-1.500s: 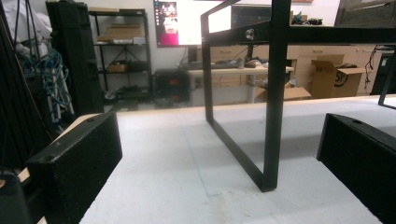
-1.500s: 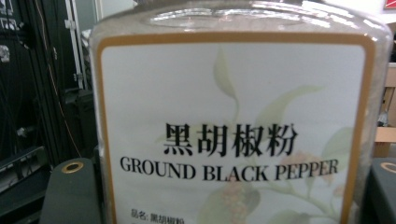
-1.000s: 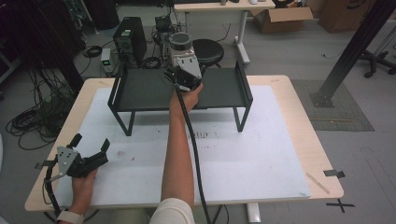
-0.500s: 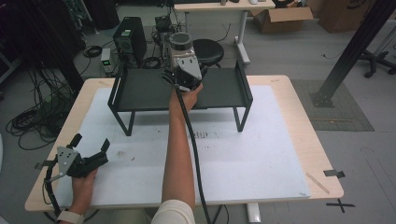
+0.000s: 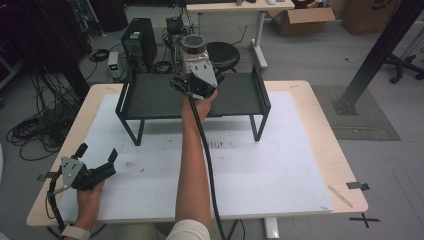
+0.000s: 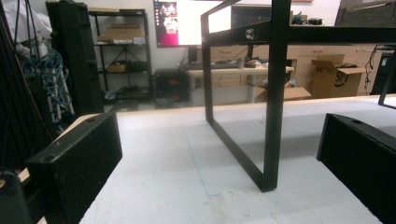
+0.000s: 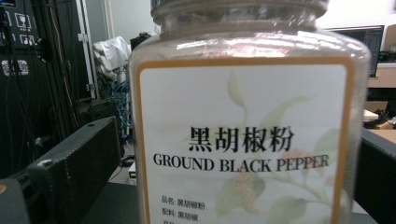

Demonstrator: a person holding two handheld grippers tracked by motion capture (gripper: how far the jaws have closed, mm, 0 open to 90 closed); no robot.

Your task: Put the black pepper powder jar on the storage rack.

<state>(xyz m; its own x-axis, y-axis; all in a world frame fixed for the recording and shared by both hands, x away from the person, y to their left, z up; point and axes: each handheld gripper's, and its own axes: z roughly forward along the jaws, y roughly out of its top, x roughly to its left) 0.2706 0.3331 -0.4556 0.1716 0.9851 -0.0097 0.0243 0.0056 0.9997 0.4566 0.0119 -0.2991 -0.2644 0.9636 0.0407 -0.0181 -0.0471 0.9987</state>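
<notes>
Pepper jar on the far black rack, right gripper's jaws spread around it.

The tabletop [image 5: 310, 105], covered by a white mat [image 5: 260, 175], carries a black metal rack [image 5: 150, 95] at its far side; beyond lie cables, a computer tower, a round stool and cardboard boxes on a grey floor. The high view has the right gripper [image 5: 196, 84] at the rack's shelf with the ground black pepper jar [image 5: 192, 47] upright just beyond it. The right gripper view reads the jar's [image 7: 243, 135] label, and the jaws, which have just been opening, stand apart from the glass at either side. The left gripper [image 5: 95, 155] rests low at the near left, wide and holding nothing; the left gripper view looks along the mat to the rack's leg [image 6: 275, 102].
</notes>
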